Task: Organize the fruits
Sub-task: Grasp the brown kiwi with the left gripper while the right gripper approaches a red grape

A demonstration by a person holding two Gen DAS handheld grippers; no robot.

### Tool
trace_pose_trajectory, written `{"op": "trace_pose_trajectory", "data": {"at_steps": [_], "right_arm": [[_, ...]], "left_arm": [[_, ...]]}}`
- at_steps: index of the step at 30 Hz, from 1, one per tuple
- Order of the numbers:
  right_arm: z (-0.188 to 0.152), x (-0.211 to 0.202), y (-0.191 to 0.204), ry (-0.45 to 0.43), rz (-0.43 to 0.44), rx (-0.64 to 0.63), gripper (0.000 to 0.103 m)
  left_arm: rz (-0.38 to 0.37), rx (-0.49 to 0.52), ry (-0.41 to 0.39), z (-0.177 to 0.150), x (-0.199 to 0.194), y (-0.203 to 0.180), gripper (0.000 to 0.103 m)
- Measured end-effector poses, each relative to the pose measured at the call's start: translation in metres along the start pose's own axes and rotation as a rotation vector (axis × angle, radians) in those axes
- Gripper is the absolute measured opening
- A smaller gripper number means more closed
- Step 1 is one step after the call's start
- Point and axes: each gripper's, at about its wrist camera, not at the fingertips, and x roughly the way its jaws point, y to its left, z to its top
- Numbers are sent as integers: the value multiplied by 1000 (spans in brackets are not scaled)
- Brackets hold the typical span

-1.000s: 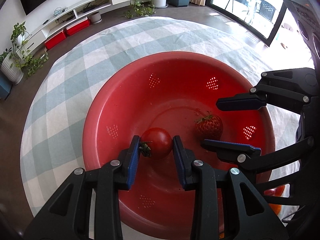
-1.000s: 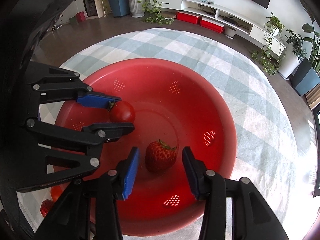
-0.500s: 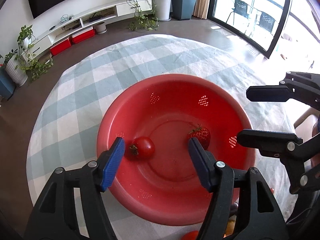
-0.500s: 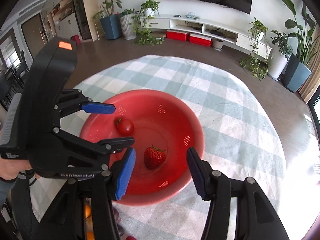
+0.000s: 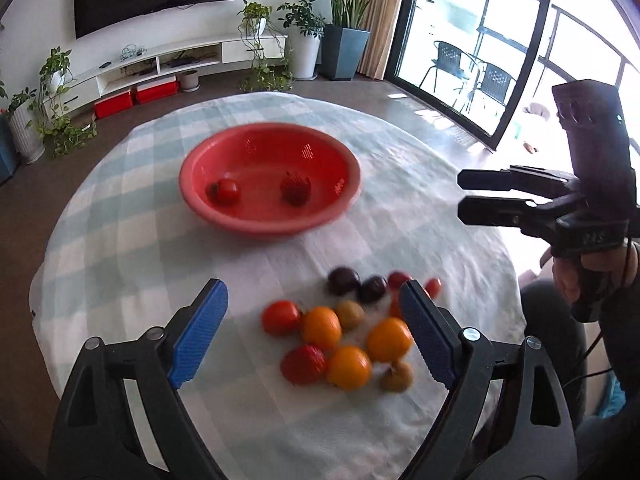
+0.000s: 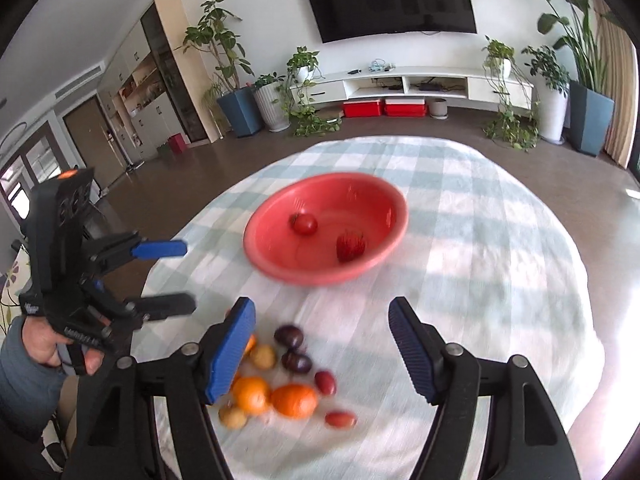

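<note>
A red bowl (image 5: 224,216) (image 6: 280,268) sits mid-table with a tomato (image 5: 224,191) (image 6: 304,224) and a strawberry (image 5: 295,189) (image 6: 350,245) lying in it. Nearer me lies a loose heap of fruit: oranges (image 5: 321,327) (image 6: 294,400), a red tomato (image 5: 281,317), dark plums (image 5: 343,280) (image 6: 289,336), kiwis (image 5: 349,313) and small red fruits (image 6: 325,382). My left gripper (image 5: 314,330) (image 6: 164,276) hangs above the heap, its jaws opening wide with nothing pinched. The right gripper (image 6: 322,346) (image 5: 460,196) hovers to the heap's right, jaws opening too, empty.
A round table under a blue-and-white checked cloth (image 5: 120,264) carries everything. A person's hands (image 6: 38,344) hold the grippers' handles at the near edge. Floor, potted plants and a low TV cabinet (image 6: 400,88) lie beyond the table.
Both grippers let go of the tomato and the strawberry in the bowl, opened, and pulled back and up toward the near fruit heap. The bowl now looks small and far.
</note>
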Motion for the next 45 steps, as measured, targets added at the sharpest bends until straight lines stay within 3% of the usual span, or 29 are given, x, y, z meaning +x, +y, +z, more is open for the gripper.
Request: {"op": "trace_pose_trajectory", "data": {"at_steps": [5, 10, 25, 34, 36, 40, 45], "right_arm": [[-45, -11, 5, -5, -9, 74, 72], [-67, -16, 13, -9, -31, 102, 72], [-90, -9, 7, 50, -86, 155, 72], [-90, -12, 2, 50, -103, 179, 72], [-90, -14, 2, 45, -110, 185, 72], [-90, -17, 1, 37, -109, 190, 72], [-91, -17, 2, 35, -103, 194, 72]], "left_arm": [[29, 3, 8, -58, -4, -44, 87], [21, -11, 42, -83, 15, -66, 87], [29, 9, 63, -72, 47, -70, 87], [41, 43, 52, -74, 41, -76, 63], [31, 42, 63, -74, 42, -77, 46], [57, 46, 52, -78, 36, -79, 46], [39, 66, 70, -81, 40, -87, 46]]}}
